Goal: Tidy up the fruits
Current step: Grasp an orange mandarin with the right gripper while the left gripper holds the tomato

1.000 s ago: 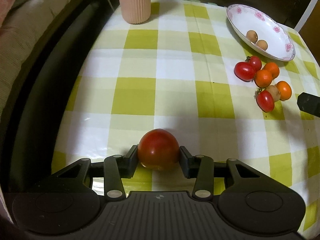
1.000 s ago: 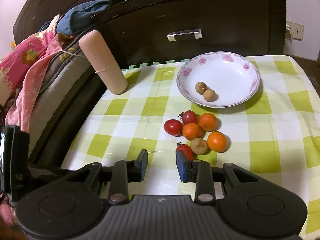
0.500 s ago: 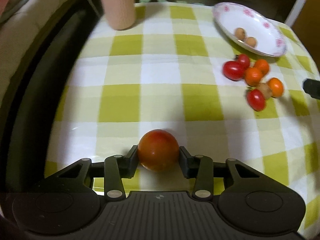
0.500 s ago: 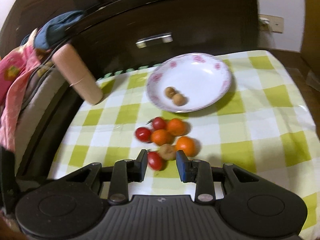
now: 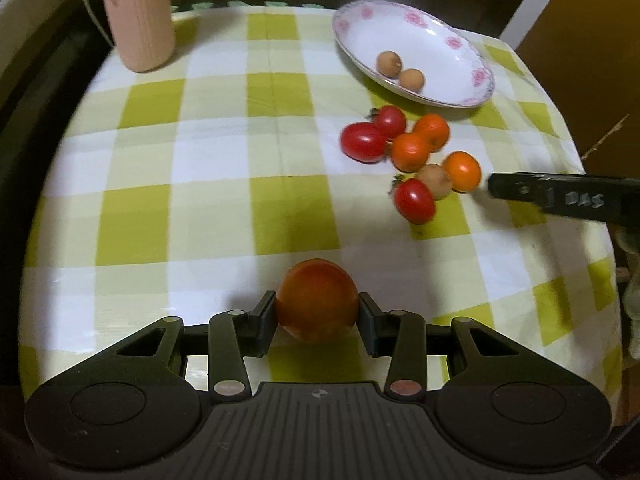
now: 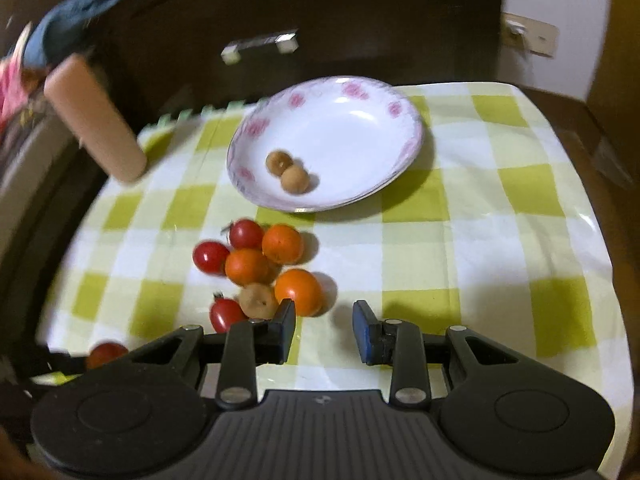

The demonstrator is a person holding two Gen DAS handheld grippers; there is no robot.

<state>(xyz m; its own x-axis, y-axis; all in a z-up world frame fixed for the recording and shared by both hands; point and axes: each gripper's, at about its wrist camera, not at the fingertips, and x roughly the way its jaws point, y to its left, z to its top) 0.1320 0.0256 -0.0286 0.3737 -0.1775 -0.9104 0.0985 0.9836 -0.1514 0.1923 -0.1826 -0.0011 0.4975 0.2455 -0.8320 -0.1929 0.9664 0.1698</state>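
Item: large tomato (image 5: 317, 306), round and red-orange, pinched between the two pads of the left tool (image 5: 317, 316) and carried low over the near part of the checked tabletop (image 5: 208, 216). Destination, as judged from the task: floral plate (image 5: 416, 46), lying far and to the right of that tomato, already holding two small brown fruits (image 5: 400, 70) near its middle. Between tomato and plate, also to the right, lay the loose cluster: three cherry tomatoes (image 5: 362, 142), three small orange fruits (image 5: 410, 151) and one brown fruit (image 5: 434, 179), touching or just beside one another. Any straight path from the left tool to the plate would have passed over or just to the left of this cluster. Second item: right tool (image 6: 324, 330), spread with nothing between its pads, its left finger (image 6: 282, 330) just beside the nearest orange fruit (image 6: 298, 291) and the brown fruit; that orange sat far and slightly left of the gap, not yet inside it. Being round, these fruits offered no long axis to align with. The right tool was the nearer to the cluster and to the plate; the left was well apart from both. Pink ribbed cup (image 5: 136, 16) stood at the far left corner, clear of either path.
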